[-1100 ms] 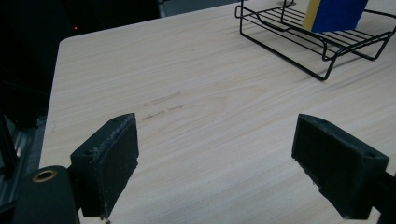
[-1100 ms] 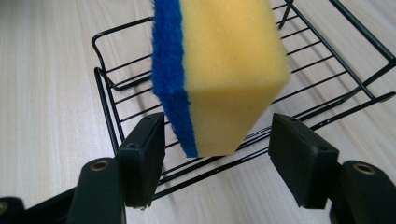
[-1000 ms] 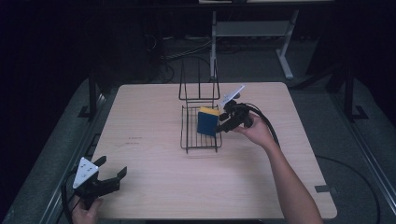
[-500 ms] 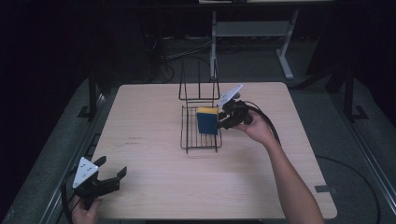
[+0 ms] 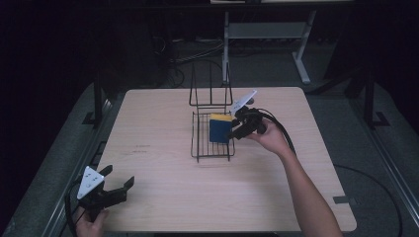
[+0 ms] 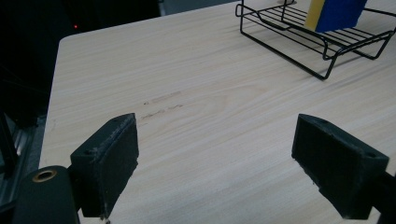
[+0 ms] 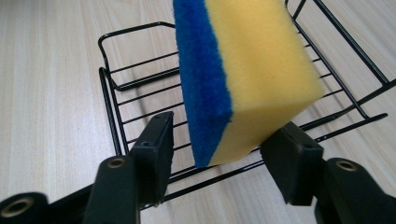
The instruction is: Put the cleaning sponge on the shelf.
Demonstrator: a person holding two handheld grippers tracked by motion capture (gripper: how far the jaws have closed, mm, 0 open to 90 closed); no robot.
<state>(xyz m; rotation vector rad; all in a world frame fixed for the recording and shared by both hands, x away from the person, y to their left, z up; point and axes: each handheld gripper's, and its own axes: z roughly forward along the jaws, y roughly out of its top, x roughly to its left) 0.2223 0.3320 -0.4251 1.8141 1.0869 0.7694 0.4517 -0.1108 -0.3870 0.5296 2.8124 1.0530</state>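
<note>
The sponge point(image 7: 247, 79) stood on edge in the wire rack point(image 5: 202, 148) mid-table. The right gripper point(image 7: 217, 149) had just been opening, its jaws loosely around the sponge's lower corner, one clearly off it. The left gripper point(image 6: 217, 163) hung spread wide over the table point(image 6: 196, 116), well apart.

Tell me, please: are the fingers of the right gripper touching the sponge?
Cannot tell. In the right gripper view a gap separates the left finger from the sponge, whose blue face is clear of it, while the sponge's yellow corner overlaps the other finger, hiding contact.
</note>
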